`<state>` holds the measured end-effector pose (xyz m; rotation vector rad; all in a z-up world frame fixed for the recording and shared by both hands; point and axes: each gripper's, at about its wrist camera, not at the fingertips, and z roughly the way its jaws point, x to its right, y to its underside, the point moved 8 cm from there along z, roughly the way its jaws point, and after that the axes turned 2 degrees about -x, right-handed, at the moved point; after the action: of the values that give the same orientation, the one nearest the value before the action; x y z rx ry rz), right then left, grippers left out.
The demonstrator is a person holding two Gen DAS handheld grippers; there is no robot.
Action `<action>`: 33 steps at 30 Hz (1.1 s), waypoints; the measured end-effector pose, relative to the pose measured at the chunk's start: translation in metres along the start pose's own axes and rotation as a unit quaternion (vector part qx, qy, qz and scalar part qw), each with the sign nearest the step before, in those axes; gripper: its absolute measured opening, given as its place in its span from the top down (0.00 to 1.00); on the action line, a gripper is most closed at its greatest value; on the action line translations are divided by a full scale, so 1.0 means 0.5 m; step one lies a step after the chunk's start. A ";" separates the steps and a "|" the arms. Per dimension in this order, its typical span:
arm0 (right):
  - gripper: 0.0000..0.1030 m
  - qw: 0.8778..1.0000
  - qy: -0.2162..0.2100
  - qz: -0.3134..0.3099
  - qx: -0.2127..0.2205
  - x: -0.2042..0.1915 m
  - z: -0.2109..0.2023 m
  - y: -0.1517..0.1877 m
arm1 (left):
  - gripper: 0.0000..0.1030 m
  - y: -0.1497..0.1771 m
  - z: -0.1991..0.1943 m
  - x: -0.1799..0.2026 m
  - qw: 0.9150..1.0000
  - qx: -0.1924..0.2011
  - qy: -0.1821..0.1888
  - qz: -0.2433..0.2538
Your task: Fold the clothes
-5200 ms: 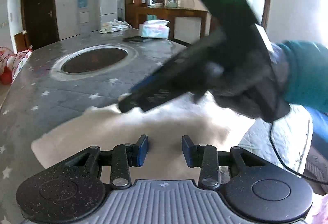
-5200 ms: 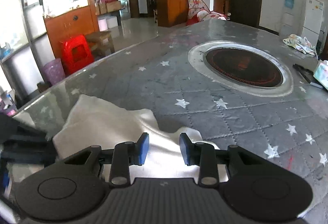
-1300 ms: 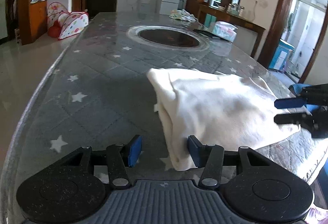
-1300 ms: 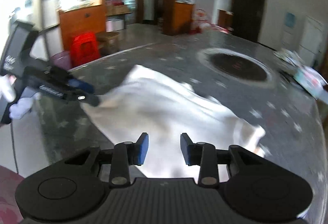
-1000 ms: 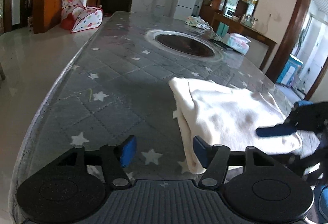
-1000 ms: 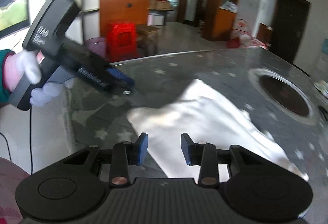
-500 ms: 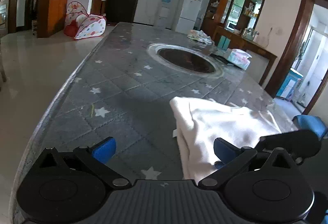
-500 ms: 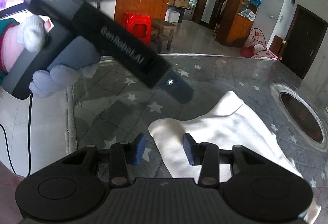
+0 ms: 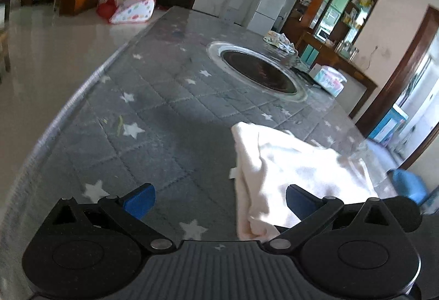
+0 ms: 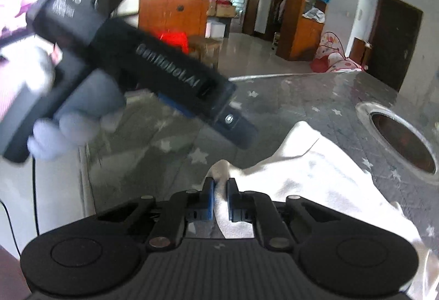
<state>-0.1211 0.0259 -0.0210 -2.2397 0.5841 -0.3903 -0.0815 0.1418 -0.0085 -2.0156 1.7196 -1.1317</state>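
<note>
Since 0.5 s ago, our right gripper [image 10: 219,190] closes on the white garment [image 10: 315,176]; our left gripper [image 9: 218,198] stays spread wide above the tabletop [image 9: 164,108].

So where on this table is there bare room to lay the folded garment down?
The grey star-print table is bare between its left edge, the round inset burner and the white garment. The far right end is crowded: a tissue pack and a crumpled cloth. The right gripper pinches the garment's near corner.
</note>
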 end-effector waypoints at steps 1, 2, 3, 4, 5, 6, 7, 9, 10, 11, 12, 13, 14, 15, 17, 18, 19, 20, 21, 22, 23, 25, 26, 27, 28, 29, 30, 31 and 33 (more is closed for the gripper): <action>0.92 1.000 -0.006 0.013 0.004 0.007 -0.007 -0.004 | 0.00 -0.002 0.003 0.000 1.000 -0.003 0.008 -0.014; 0.93 1.000 -0.012 0.025 0.008 0.013 -0.013 -0.008 | 0.00 -0.003 0.007 0.001 0.999 -0.007 0.019 -0.029; 0.93 0.999 -0.018 0.038 0.011 0.019 -0.020 -0.011 | 0.00 -0.005 0.011 0.002 0.998 -0.011 0.030 -0.045; 0.93 0.998 -0.023 0.050 0.015 0.025 -0.027 -0.014 | 0.00 -0.007 0.016 0.003 0.997 -0.015 0.041 -0.060; 0.93 0.997 -0.030 0.062 0.019 0.031 -0.034 -0.016 | 0.00 -0.008 0.021 0.005 0.996 -0.019 0.053 -0.075; 0.93 0.997 -0.035 0.071 0.023 0.035 -0.042 -0.018 | 0.00 -0.008 0.027 0.008 0.994 -0.023 0.064 -0.086; 0.93 0.996 -0.041 0.078 0.027 0.038 -0.050 -0.020 | 0.01 -0.008 0.034 0.012 0.992 -0.029 0.075 -0.099; 0.93 0.995 -0.050 0.083 0.035 0.039 -0.064 -0.022 | 0.02 -0.006 0.048 0.019 0.989 -0.037 0.089 -0.114; 0.94 0.994 -0.055 0.086 0.038 0.039 -0.071 -0.023 | 0.03 -0.005 0.055 0.022 0.987 -0.041 0.095 -0.122; 0.94 0.994 -0.059 0.086 0.041 0.038 -0.075 -0.023 | 0.06 -0.004 0.062 0.026 0.985 -0.045 0.102 -0.129; 0.94 0.993 -0.063 0.087 0.044 0.036 -0.078 -0.024 | 0.10 -0.003 0.069 0.029 0.983 -0.049 0.108 -0.137; 0.94 0.993 -0.067 0.086 0.047 0.033 -0.081 -0.024 | 0.11 -0.002 0.076 0.033 0.981 -0.053 0.115 -0.144; 0.94 0.993 -0.070 0.086 0.049 0.031 -0.084 -0.024 | 0.17 0.000 0.082 0.036 0.979 -0.057 0.121 -0.151; 0.94 0.992 -0.076 0.088 0.053 0.028 -0.086 -0.026 | 0.22 0.001 0.086 0.038 0.978 -0.058 0.125 -0.156; 0.94 0.991 -0.082 0.085 0.057 0.021 -0.088 -0.026 | 0.31 0.004 0.094 0.039 0.974 -0.061 0.136 -0.172; 0.94 0.991 -0.085 0.083 0.059 0.017 -0.089 -0.027 | 0.41 0.007 0.099 0.036 0.972 -0.063 0.138 -0.180; 0.94 0.991 -0.088 0.081 0.061 0.013 -0.091 -0.027 | 0.47 0.009 0.103 0.034 0.970 -0.065 0.140 -0.188; 0.94 0.991 -0.088 0.080 0.060 0.012 -0.089 -0.026 | 0.59 0.012 0.107 0.029 0.969 -0.067 0.139 -0.194; 0.93 0.991 -0.088 0.078 0.058 0.012 -0.087 -0.024 | 0.71 0.015 0.111 0.025 0.969 -0.068 0.135 -0.196; 0.93 0.992 -0.088 0.077 0.057 0.011 -0.085 -0.023 | 0.75 0.018 0.113 0.021 0.969 -0.069 0.131 -0.198; 0.92 0.992 -0.081 0.081 0.058 0.020 -0.090 -0.019 | 0.76 0.020 0.114 0.018 0.969 -0.068 0.130 -0.201; 0.89 0.992 -0.067 0.090 0.060 0.039 -0.103 -0.011 | 0.76 0.023 0.115 0.015 0.967 -0.066 0.134 -0.206; 0.88 0.992 -0.060 0.094 0.062 0.049 -0.109 -0.007 | 0.77 0.023 0.115 0.015 0.967 -0.065 0.135 -0.205; 0.87 0.992 -0.053 0.099 0.063 0.059 -0.115 -0.003 | 0.77 0.024 0.115 0.014 0.967 -0.064 0.135 -0.205; 0.86 0.991 -0.046 0.104 0.064 0.069 -0.122 0.001 | 0.77 0.024 0.115 0.015 0.968 -0.064 0.134 -0.204; 0.82 0.991 -0.039 0.108 0.066 0.079 -0.128 0.005 | 0.77 0.024 0.114 0.015 0.968 -0.063 0.134 -0.202; 0.79 0.991 -0.031 0.113 0.067 0.088 -0.135 0.009 | 0.76 0.024 0.114 0.014 0.968 -0.062 0.135 -0.204; 0.78 0.990 -0.024 0.117 0.068 0.098 -0.141 0.013 | 0.76 0.025 0.114 0.013 0.967 -0.062 0.137 -0.205; 0.72 0.989 -0.007 0.131 0.067 0.124 -0.154 0.027 | 0.76 0.025 0.114 0.011 0.966 -0.061 0.140 -0.207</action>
<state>-0.1071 -0.0616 0.0250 -2.0036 0.8097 -0.2710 -0.0509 0.1175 -0.0523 -2.4729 1.5572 -1.5369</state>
